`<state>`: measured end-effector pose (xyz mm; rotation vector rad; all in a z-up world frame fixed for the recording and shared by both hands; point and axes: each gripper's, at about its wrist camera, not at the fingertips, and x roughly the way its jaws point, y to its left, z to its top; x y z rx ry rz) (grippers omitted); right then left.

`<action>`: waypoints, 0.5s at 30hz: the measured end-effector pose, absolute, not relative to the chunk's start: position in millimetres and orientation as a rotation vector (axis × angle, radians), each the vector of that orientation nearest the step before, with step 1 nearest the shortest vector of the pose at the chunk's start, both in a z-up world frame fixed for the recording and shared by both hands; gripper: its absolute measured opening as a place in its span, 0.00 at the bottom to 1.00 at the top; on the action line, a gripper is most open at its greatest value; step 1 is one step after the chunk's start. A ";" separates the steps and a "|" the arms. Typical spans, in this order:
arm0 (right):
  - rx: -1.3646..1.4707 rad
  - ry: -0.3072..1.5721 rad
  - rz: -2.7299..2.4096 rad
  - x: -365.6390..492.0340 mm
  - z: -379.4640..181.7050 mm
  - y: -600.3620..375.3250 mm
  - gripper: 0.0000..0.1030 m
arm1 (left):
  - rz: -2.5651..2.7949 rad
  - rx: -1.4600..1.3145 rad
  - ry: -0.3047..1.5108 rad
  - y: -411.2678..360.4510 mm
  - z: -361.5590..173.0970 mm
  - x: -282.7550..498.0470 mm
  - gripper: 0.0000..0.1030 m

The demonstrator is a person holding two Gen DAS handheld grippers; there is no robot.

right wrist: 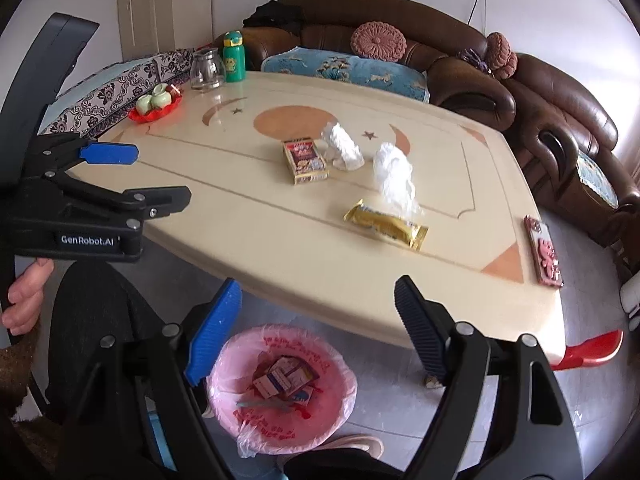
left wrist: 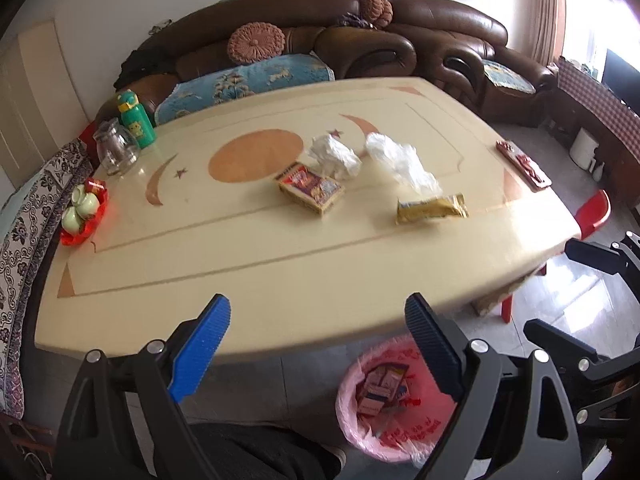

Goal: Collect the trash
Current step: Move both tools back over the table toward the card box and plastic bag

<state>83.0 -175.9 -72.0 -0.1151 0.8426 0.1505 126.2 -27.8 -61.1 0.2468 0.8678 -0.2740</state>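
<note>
Living room, brown sofa (left wrist: 400,40) behind a cream table (left wrist: 280,264). Left wrist view: on the table centre, a small printed box (left wrist: 311,189), a crumpled tissue (left wrist: 335,156) just behind it, a clear plastic bag (left wrist: 400,160) to its right, a gold wrapper (left wrist: 432,209) nearest the front edge; at the left end, a green bottle (left wrist: 135,119), a glass jar (left wrist: 115,145) and a red dish of pale cups (left wrist: 85,211). Left gripper (left wrist: 320,344), jaws wide, nothing between them, raised above the table's near edge. On the floor below, a bin with a pink liner (left wrist: 394,400), small cartons already inside. Right wrist view: same table (right wrist: 320,256), box (right wrist: 305,161), tissue (right wrist: 343,147), plastic bag (right wrist: 394,178) and gold wrapper (right wrist: 386,225) lying loose; a pink phone (right wrist: 544,251) at the right edge. Right gripper (right wrist: 320,320), jaws wide and empty, above the bin (right wrist: 282,390). Left gripper (right wrist: 120,176) shows at the frame's left, held by a hand (right wrist: 24,300).
</note>
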 end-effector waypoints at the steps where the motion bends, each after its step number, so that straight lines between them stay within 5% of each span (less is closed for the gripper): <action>1: -0.115 0.841 0.154 85.2 -70.9 -177.3 0.75 | -0.272 0.247 0.867 -28.5 -58.6 130.8 0.85; 15: -0.071 0.849 0.138 142.8 -72.9 -209.4 0.75 | -0.272 0.209 0.934 -34.3 -73.4 209.3 0.86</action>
